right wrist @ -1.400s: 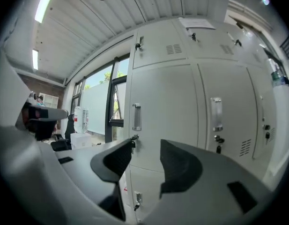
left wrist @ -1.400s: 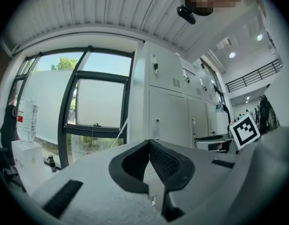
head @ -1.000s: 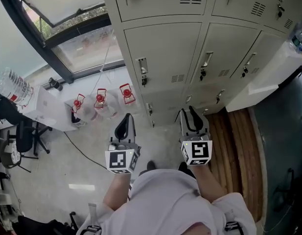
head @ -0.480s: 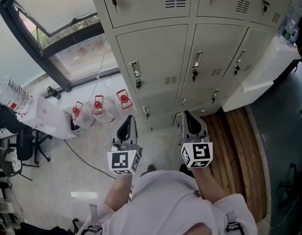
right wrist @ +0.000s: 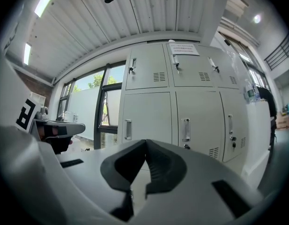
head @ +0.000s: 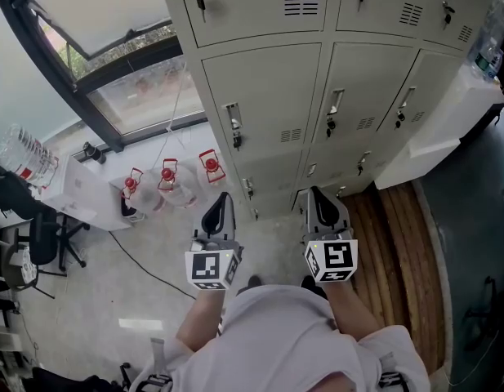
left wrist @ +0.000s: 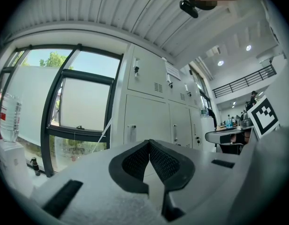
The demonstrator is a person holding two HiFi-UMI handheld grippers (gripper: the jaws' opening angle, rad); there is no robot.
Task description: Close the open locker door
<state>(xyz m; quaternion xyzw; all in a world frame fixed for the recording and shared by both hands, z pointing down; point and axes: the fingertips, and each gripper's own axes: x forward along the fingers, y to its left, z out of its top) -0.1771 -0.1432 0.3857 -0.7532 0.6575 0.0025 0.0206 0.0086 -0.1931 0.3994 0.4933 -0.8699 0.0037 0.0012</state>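
Before the lockers [head: 268, 88], head view: left gripper [head: 221, 198] and right gripper [head: 317, 194] are held side by side, apart from each other, tips towards the bottom row and short of it.
Head view, locker doors: every door in sight lies flush with its frame; which one is the open door cannot be told.
Head view, room at left: three red-capped water jugs [head: 166, 182] stand below the window [head: 113, 47], near the left gripper, with bare floor [head: 153, 276] beside them.
Head view, room at right: a white cabinet [head: 443, 125] stands against the end of the lockers, with wooden planks [head: 399, 243] along the floor below it.
Left gripper view, jaws: left gripper [left wrist: 149, 144] has its pads meeting at the tips and holds nothing.
Left gripper view, surroundings: window to the left, locker fronts ahead and to the right.
Right gripper view, jaws: right gripper [right wrist: 145, 142] is closed tip to tip and empty.
Right gripper view, surroundings: locker fronts straight ahead, well clear of the jaws, handles showing, doors flush.
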